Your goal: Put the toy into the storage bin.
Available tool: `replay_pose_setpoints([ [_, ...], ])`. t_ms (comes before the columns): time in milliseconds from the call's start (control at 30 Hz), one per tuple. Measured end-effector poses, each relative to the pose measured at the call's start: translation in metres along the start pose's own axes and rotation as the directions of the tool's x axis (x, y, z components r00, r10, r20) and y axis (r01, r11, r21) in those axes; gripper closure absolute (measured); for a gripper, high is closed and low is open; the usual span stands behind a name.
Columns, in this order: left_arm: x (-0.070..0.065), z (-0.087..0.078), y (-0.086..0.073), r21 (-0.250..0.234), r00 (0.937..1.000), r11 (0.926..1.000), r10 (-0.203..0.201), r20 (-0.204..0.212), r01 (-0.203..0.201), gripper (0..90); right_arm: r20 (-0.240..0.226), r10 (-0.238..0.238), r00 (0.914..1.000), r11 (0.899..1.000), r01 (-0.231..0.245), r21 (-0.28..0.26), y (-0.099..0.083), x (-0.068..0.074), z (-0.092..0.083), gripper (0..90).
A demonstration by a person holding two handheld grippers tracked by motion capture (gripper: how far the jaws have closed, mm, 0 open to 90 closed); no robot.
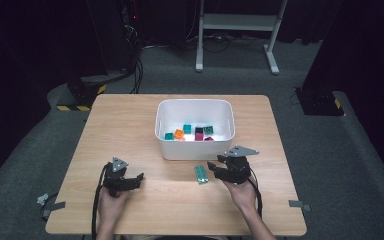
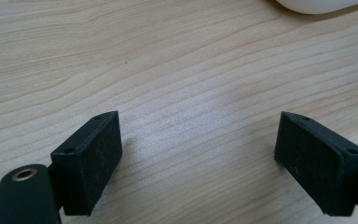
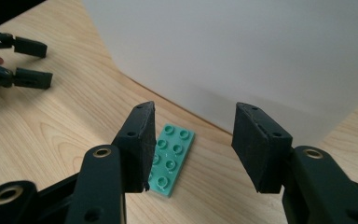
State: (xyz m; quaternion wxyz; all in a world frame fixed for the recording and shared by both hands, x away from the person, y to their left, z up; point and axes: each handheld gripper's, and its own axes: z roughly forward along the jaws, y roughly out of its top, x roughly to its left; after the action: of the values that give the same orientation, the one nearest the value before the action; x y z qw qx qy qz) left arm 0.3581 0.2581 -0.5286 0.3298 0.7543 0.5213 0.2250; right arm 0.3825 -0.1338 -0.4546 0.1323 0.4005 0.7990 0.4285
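We had the right gripper (image 3: 191,144) poised over the green plate (image 3: 171,158), a flat studded brick lying on the wooden table (image 1: 130,125) just in front of the white bin (image 1: 166,142). Its jaws stood wide apart and held nothing; in the right gripper view one jaw covered the plate's near edge while the other hung over bare wood beside it. We judged this to be the approach before a pick, with the plate probably bound for the bin, where several coloured bricks (image 1: 190,133) already lay.

The next move, as we read it, called for shifting the right gripper sideways until the plate sat between the jaws, then lowering and closing across its narrow width. The plate was thin and flat, so the jaws would need to come right down to the wood.

The left gripper (image 1: 130,181) rested well apart on the left, jaws also wide open and empty over bare table.

Room was tight on one side: the bin wall rose close behind the plate. Toward us and to the left, the table lay open, and its edges were well away
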Motion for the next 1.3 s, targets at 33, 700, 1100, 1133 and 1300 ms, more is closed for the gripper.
replay_pose_setpoints([
  [33, 0.0, 0.0, 0.0, 0.0, 1.0, 1.0, 0.0, 0.0, 0.0, 14.9, 0.0, -0.003, 1.0, 1.0, 0.003, 0.005, -0.002, 0.001, 0.003, 49.4],
  [700, 0.0, 0.0, 0.0, 0.0, 1.0, 1.0, 0.0, 0.0, 0.0, 15.0, -0.008, -0.007, 0.9999, 0.994, 0.007, 0.108, -0.023, 0.014, 0.05, 48.2],
  [1100, 0.0, 0.0, 0.0, 0.0, 1.0, 1.0, 0.0, 0.0, 0.0, 15.0, 0.017, -0.021, 0.9996, 0.992, 0.019, 0.127, -0.025, 0.019, 0.064, 47.6],
  [1133, 0.0, 0.0, 0.0, 0.0, 1.0, 1.0, 0.0, 0.0, 0.0, 14.9, 0.016, -0.022, 0.9996, 0.992, 0.02, 0.126, -0.025, 0.019, 0.065, 47.6],
  [1300, 0.0, 0.0, 0.0, 0.0, 1.0, 1.0, 0.0, 0.0, 0.0, 15.0, 0.025, -0.027, 0.9993, 0.99, 0.023, 0.142, -0.025, 0.02, 0.069, 47.7],
])
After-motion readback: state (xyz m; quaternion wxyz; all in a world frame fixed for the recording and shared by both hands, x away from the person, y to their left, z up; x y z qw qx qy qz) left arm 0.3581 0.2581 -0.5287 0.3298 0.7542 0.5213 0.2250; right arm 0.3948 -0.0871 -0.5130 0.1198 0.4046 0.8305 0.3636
